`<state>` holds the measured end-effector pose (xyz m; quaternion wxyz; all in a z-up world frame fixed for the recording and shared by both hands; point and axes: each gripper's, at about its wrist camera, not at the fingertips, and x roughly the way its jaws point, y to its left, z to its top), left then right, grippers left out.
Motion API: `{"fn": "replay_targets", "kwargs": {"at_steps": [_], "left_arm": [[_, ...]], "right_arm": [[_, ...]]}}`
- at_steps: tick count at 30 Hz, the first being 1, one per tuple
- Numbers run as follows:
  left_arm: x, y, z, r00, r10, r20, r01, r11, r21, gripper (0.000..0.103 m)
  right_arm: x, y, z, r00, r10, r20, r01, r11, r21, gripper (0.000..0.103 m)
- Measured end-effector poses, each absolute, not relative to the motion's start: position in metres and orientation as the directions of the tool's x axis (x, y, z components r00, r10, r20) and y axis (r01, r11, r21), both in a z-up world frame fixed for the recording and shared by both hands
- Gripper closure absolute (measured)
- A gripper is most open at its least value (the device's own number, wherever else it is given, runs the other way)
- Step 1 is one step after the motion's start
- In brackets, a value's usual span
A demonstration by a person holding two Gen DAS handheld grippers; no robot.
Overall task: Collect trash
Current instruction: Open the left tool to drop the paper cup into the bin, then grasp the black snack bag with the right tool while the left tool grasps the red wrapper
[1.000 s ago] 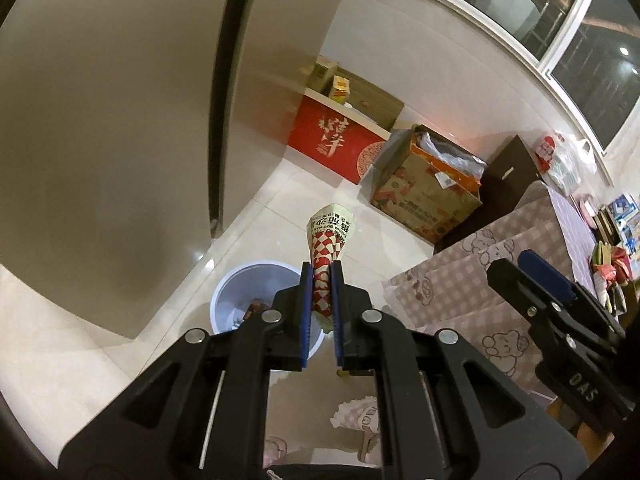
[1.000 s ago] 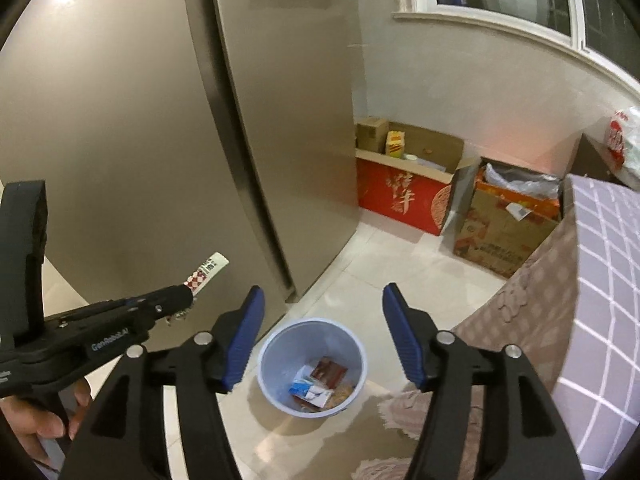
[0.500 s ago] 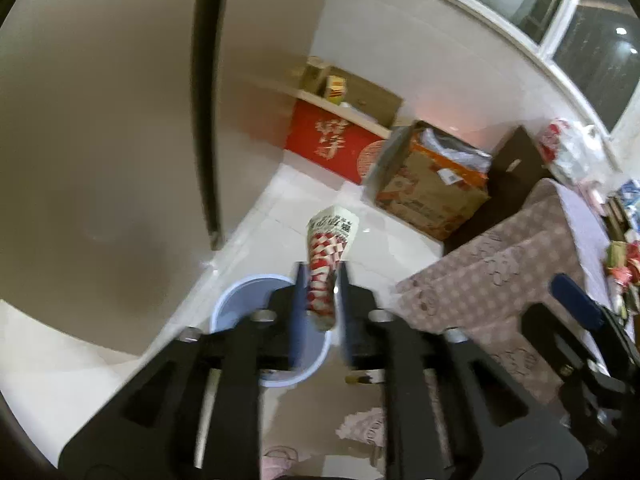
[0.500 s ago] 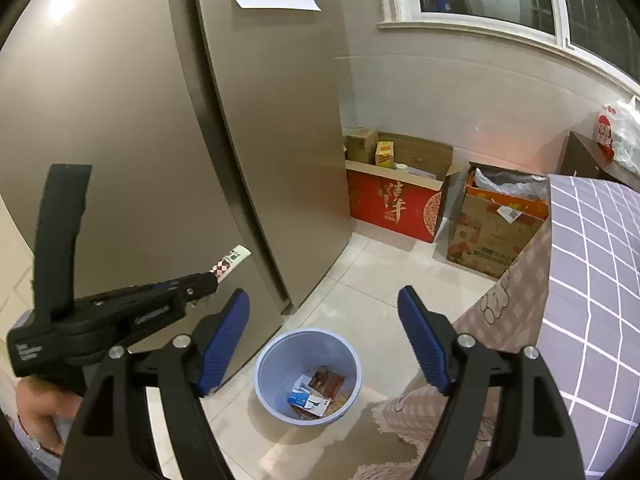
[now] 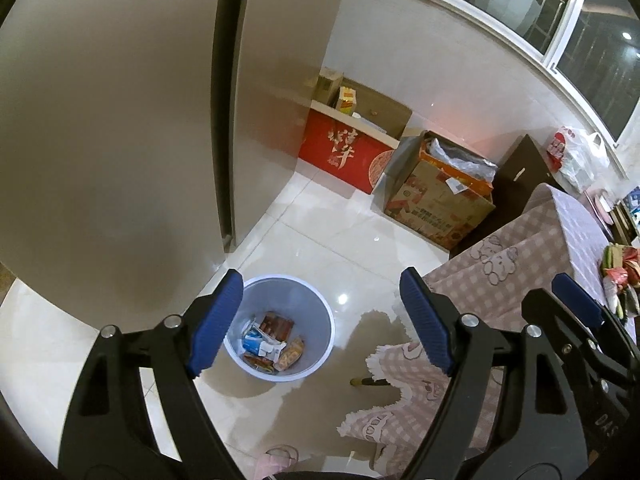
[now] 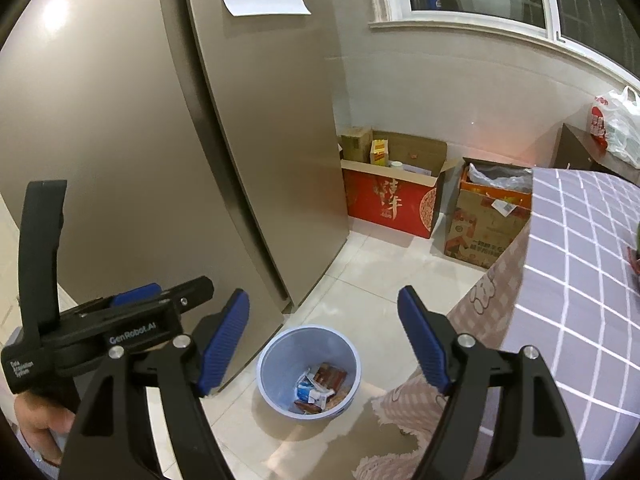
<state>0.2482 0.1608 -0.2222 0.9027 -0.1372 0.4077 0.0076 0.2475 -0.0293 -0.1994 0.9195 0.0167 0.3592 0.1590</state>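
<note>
A pale blue bin (image 5: 318,322) stands on the tiled floor beside the fridge, with several snack wrappers (image 5: 272,340) lying in it. My left gripper (image 5: 320,312) hangs above the bin, its jaws opening wide with nothing between the blue pads. In the right wrist view the bin (image 6: 270,354) sits below and between the fingers of my right gripper (image 6: 324,324), which is open and empty. The left gripper (image 6: 160,300) shows there from the side at the left, held by a hand (image 6: 40,428).
Tall fridge doors (image 6: 140,140) fill the left. A red box (image 5: 344,152) and a brown carton (image 5: 436,208) stand by the far wall. A table with a checked cloth (image 6: 568,280) is on the right, its pink skirt (image 5: 480,280) hanging to the floor.
The left gripper's jaws have swung open and the red-and-white checked wrapper they held has left them. The right gripper's jaws opened a little wider.
</note>
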Motion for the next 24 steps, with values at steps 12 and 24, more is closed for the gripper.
{"fn": "replay_targets", "kwargs": {"at_steps": [12,24], "left_arm": [[0.211,0.106,-0.165,0.72,-0.14,-0.68,-0.012,0.977,-0.214,0.024],[0.203,-0.034,-0.14,0.685,-0.301,-0.664,0.227,0.954,-0.198,0.024]], "right_arm": [[0.199,-0.074,-0.155,0.745,0.278,-0.607,-0.227,0.96,0.162,0.028],[0.158,-0.228,-0.132,0.803,0.058,-0.593,0.075,0.977,0.197,0.027]]}}
